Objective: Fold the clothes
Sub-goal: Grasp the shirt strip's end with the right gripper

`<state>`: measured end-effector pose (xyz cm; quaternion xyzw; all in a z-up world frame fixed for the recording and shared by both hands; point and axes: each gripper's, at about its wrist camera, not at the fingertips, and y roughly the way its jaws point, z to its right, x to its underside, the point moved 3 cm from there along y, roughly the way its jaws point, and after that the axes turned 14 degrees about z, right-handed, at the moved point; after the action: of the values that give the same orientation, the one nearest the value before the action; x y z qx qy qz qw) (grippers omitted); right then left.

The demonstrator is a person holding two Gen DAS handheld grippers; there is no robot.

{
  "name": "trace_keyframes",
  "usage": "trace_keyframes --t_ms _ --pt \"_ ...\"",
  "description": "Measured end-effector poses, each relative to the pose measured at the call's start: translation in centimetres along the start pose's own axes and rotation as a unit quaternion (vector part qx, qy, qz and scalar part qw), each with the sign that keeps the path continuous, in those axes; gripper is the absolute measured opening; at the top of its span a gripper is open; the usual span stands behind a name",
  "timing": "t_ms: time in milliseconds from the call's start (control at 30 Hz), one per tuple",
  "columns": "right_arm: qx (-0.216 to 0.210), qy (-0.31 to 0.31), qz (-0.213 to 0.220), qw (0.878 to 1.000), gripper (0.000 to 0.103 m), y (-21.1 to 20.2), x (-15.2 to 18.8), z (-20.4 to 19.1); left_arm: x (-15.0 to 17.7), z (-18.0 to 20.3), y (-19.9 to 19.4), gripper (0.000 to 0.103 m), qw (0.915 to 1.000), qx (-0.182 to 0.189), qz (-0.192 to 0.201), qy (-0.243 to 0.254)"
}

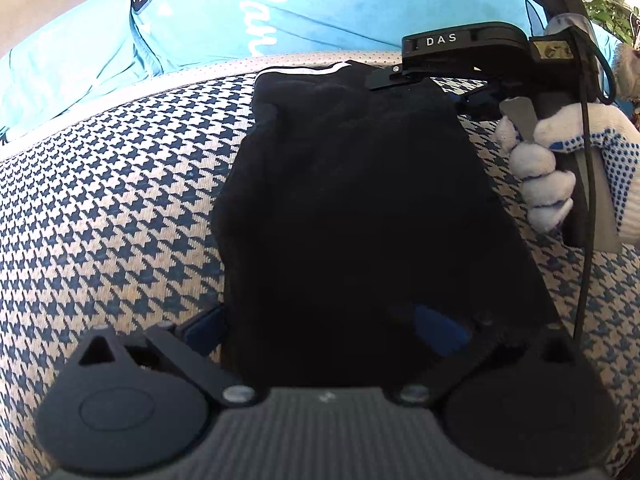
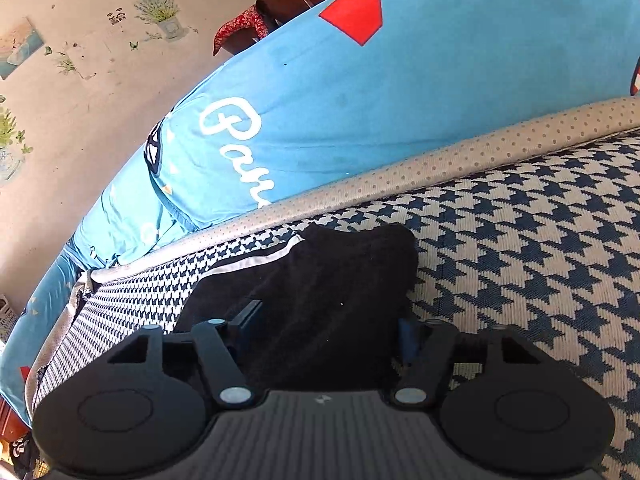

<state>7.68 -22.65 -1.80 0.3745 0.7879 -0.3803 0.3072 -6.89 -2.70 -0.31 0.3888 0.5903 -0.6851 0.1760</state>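
mostly bare mat (image 2: 520, 240) beside garment (image 2: 328, 288)

One black garment (image 1: 352, 200) lies on one houndstooth cushion (image 1: 120, 208), one blue cover (image 1: 224, 20) behind it; my two grippers, one gloved hand (image 1: 560, 172) showing.

Black garment (image 1: 352, 200) with white stripe — folded, flat on the houndstooth cushion (image 1: 120, 208)

Garment (image 1: 352, 208) on mat (image 1: 120, 200); pillow (image 1: 280, 12) behind mat; right gripper (image 1: 460, 92) at garment's far right corner.
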Motion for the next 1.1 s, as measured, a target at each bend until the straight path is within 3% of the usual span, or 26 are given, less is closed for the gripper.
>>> trace_keyframes --t_ms 67,133,167,467,633,667,700,733,767,1100 --pt "-0.009 0.011 0.000 1.000 0.056 0.2 0.0 0.1 0.1 0.0 0.2 0.103 1.0000 0.000 -0.001 -0.001" --pt "-0.016 0.026 -0.003 1.000 0.045 0.4 0.1 0.3 0.1 0.0 0.3 0.103 1.0000 -0.001 -0.003 -0.002" --pt "-0.018 0.035 -0.003 0.999 0.044 0.4 0.1 0.5 0.1 0.0 0.4 0.103 1.0000 -0.001 -0.004 -0.003" --pt "-0.025 0.072 0.006 0.997 0.047 0.5 0.2 1.0 0.1 0.5 0.8 0.103 1.0000 -0.004 -0.002 0.004" --pt "-0.021 0.052 0.005 0.998 0.050 0.6 0.3 0.4 0.1 1.1 1.4 0.103 1.0000 -0.005 -0.001 0.006" --pt "-0.018 0.041 0.004 0.999 0.049 0.6 0.3 0.1 0.1 1.1 1.5 0.103 1.0000 -0.006 0.000 0.006" --pt "-0.015 0.031 0.003 0.999 0.040 0.7 0.4 -0.2 0.1 1.2 1.5 0.103 1.0000 -0.006 0.001 0.007" --pt "-0.010 0.025 -0.001 1.000 0.023 0.8 0.4 -0.4 0.1 1.2 1.5 0.103 0.9999 -0.006 0.002 0.008" --pt "-0.005 0.023 -0.004 1.000 0.020 1.0 0.6 -0.4 0.1 1.3 1.6 0.103 0.9999 -0.007 0.002 0.009" --pt "0.027 -0.009 0.024 0.999 0.013 -0.6 -0.5 -2.1 -0.5 2.2 1.6 0.103 0.9997 0.001 0.015 0.016"
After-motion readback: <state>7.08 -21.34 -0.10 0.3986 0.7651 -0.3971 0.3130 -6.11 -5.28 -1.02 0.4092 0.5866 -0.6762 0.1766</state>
